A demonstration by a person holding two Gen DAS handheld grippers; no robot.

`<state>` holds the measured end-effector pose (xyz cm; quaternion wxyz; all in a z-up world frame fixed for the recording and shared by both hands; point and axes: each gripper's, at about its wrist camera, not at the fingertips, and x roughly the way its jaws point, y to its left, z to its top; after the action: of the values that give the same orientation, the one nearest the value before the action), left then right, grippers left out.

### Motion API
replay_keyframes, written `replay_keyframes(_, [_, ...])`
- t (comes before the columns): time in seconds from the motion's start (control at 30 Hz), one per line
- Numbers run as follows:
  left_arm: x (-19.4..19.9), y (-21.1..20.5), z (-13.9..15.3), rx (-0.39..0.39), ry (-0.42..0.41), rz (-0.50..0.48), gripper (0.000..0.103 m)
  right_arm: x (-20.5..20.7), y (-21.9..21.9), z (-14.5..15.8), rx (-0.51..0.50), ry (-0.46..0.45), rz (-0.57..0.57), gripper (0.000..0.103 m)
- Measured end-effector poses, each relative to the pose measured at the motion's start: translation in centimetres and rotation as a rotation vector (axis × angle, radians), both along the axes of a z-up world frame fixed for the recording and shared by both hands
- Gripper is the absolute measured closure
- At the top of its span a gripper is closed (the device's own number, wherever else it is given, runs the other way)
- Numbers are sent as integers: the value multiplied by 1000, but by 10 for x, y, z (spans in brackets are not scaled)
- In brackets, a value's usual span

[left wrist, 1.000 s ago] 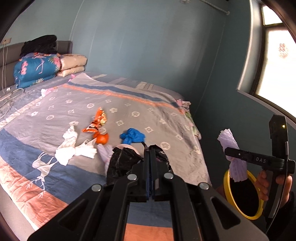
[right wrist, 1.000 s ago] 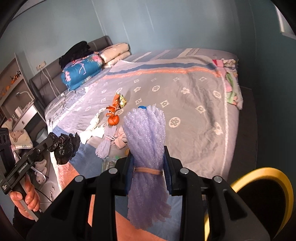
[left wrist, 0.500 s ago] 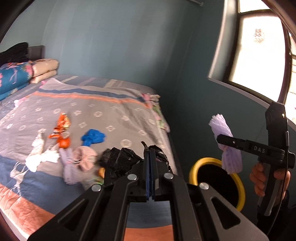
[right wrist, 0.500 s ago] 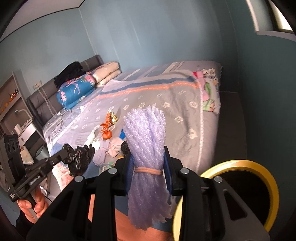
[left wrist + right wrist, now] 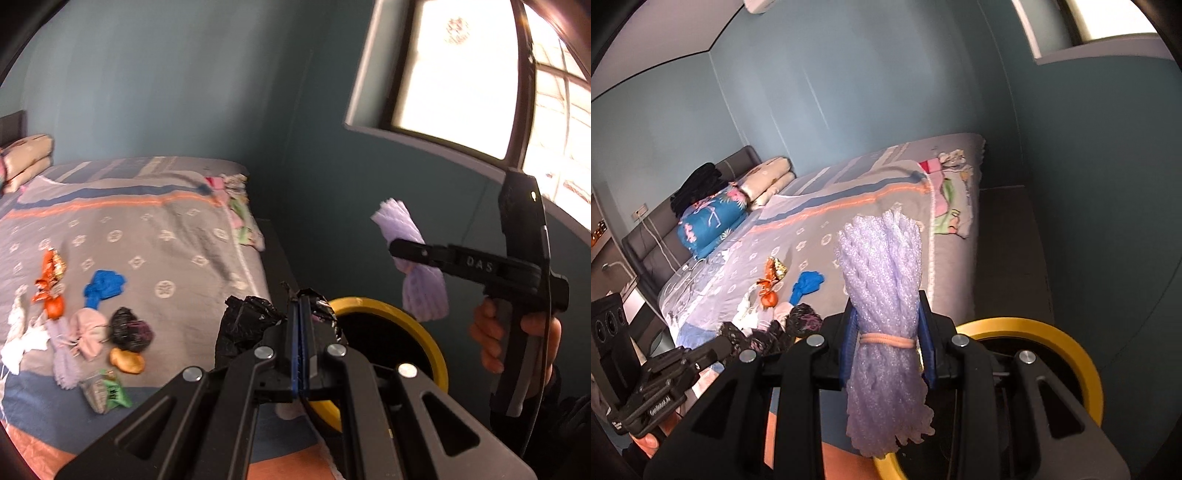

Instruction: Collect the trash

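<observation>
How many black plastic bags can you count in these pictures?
2: one black bag pinched in the left gripper; another lying on the bed. More may be hidden.

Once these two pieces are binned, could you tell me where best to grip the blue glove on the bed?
Probably the bunched upper part of the blue glove, coming from above with the jaws across it. It lies crumpled and flat on the bed cover, clear of the orange wrapper beside it.

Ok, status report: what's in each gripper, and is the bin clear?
Left gripper shut on black plastic bag. Right gripper shut on purple foam net. Yellow-rimmed bin open beside bed; nothing blocking.
</observation>
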<state>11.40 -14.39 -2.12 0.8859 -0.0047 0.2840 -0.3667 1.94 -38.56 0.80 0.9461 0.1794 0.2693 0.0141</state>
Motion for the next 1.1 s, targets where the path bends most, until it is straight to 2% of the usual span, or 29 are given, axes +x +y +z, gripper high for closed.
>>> replay_keyframes(0.17, [-1,-33,-5,29,16,-82,102,-6,-23,-6,28,6,-38,74])
replay_keyframes(0.5, [2,-96,-41,98,107,-216,102,-9,-54,-21,67,47,-92,71])
replay_keyframes(0.73, [2,-111,-59,119,158,-232,102,-6,-64,-38,99,92,-104,68])
replay_keyframes(0.8, [-3,-111,-59,121,164,-231,95,-6,-65,-39,105,93,-104,64])
replay_keyframes(0.87, [-3,-108,-60,119,169,-221,70,-6,-64,-39,103,92,-115,58])
replay_keyframes(0.9, [-3,-104,-60,115,167,-208,64,-6,-65,-39,102,93,-118,56])
replay_keyframes(1.0, [0,-91,-57,95,169,-182,58,-6,-65,-38,107,89,-123,48])
replay_keyframes(1.03, [3,-86,-56,87,171,-169,53,-6,-65,-37,106,87,-125,47])
replay_keyframes(1.1, [7,-73,-53,74,161,-136,49,-6,-64,-36,105,84,-129,45])
